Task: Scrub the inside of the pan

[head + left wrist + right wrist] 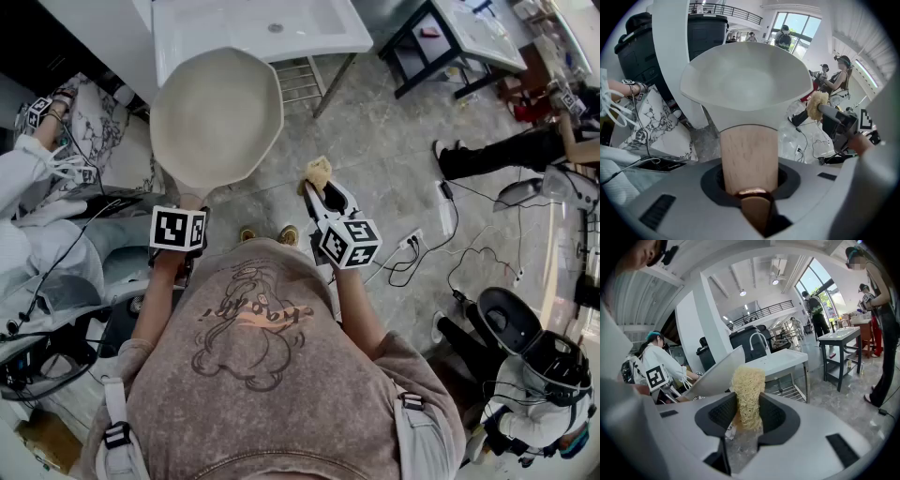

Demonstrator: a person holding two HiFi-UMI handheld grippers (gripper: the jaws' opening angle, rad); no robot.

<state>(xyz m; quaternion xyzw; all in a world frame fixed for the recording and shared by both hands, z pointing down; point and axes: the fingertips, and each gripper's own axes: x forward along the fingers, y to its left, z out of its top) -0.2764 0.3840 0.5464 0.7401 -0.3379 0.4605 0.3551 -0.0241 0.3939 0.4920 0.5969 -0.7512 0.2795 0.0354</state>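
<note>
A cream pan (216, 117) with a pale inside is held up in the air, its wooden handle (749, 157) clamped in my left gripper (185, 246), which is shut on it. The pan's bowl (745, 77) fills the upper left gripper view. My right gripper (323, 190) is shut on a yellow fibrous scrubber (317, 172), which sticks up between the jaws (747, 397). The scrubber is to the right of the pan's rim, apart from it. The pan's edge (717, 373) shows at the left in the right gripper view.
A white sink unit (258, 28) stands ahead of the pan, with a black table (459, 42) at the upper right. Cables (441, 258) lie on the stone floor to the right. Seated and standing people are at both sides (525, 150).
</note>
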